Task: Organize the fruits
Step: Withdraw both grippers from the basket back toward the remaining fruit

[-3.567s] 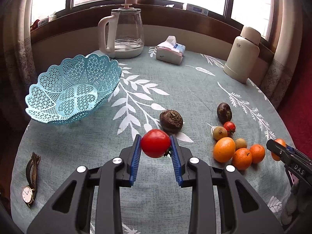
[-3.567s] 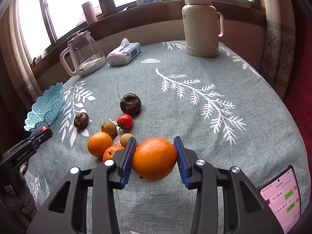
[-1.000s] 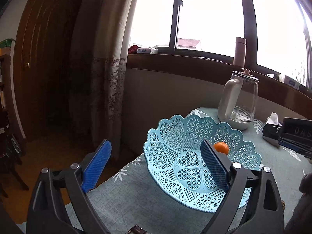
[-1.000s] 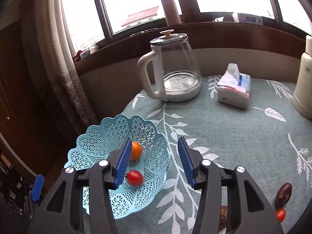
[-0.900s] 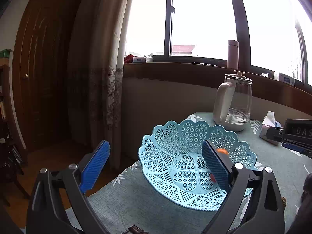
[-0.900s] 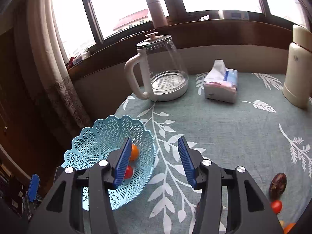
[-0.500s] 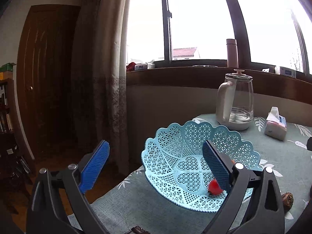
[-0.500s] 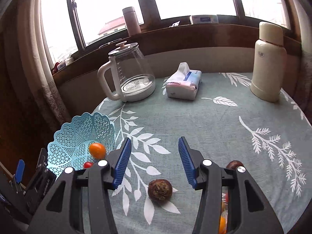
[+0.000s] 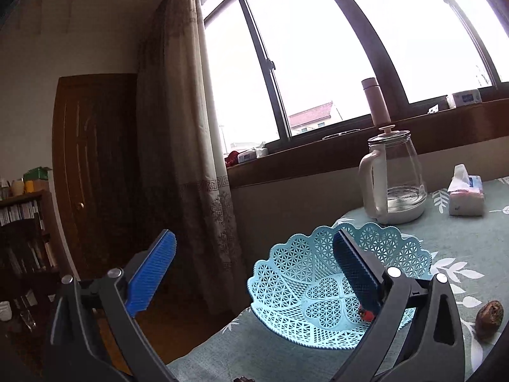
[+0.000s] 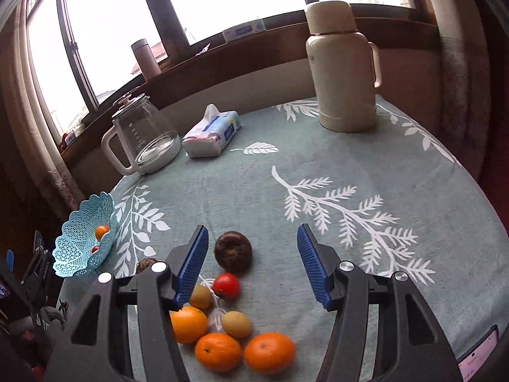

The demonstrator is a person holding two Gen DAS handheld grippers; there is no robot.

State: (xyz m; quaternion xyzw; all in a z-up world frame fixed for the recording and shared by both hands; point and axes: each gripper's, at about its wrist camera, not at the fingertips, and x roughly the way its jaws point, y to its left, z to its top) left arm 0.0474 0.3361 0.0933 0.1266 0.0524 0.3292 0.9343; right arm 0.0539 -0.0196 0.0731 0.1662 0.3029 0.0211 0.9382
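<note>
Right wrist: open, empty hand-held gripper (image 10: 253, 262) above round orange, red, brown fruits (image 10: 233, 312).

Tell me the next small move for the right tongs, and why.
Probably lower the right tongs onto the dark round fruit and close. They are open and empty, that fruit lies between their tips, and only an orange and a red fruit sit in the blue basket so far.
</note>
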